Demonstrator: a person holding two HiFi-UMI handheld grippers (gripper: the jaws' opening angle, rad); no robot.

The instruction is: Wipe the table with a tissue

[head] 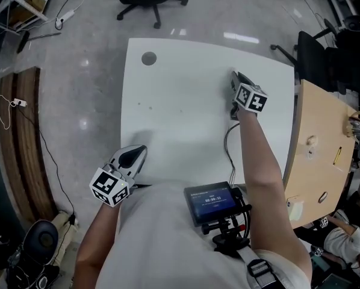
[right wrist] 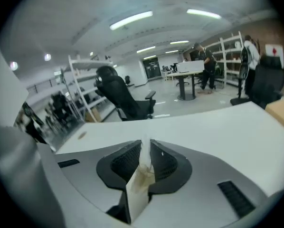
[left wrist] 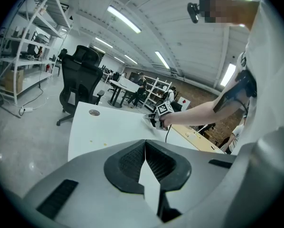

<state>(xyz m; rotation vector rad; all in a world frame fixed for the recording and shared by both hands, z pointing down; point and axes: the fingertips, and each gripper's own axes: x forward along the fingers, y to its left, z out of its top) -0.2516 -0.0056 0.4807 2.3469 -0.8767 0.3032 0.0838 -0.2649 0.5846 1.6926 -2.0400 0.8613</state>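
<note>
The right gripper [right wrist: 145,146] is clamped on the tissue [right wrist: 143,167]. In its own view, the white wad is pinched between the two black pads, with a narrow tip poking up past them and a brownish stain on the fold lower down. From the head view this gripper [head: 236,77] sits over the far right part of the white table [head: 186,83], at the end of an outstretched arm. Whether the tissue presses on the surface there cannot be told. The left gripper [head: 138,152] rests at the near left edge of the table, with its jaws together and nothing between them [left wrist: 145,144]. A few small specks [head: 151,107] lie left of the table's middle, well apart from the tissue, and a round grommet [head: 148,58] sits near the far left corner. To wipe well, the person would probably want to tip the right gripper further down so that the short tissue tip meets the table before the hard jaw ends do. Light, even pressure is likely enough. Overlapping passes from the right side towards the specks should cover the surface. The grip must stay firm, since so little tissue stands proud that a snag could pull it back between the pads.
</note>
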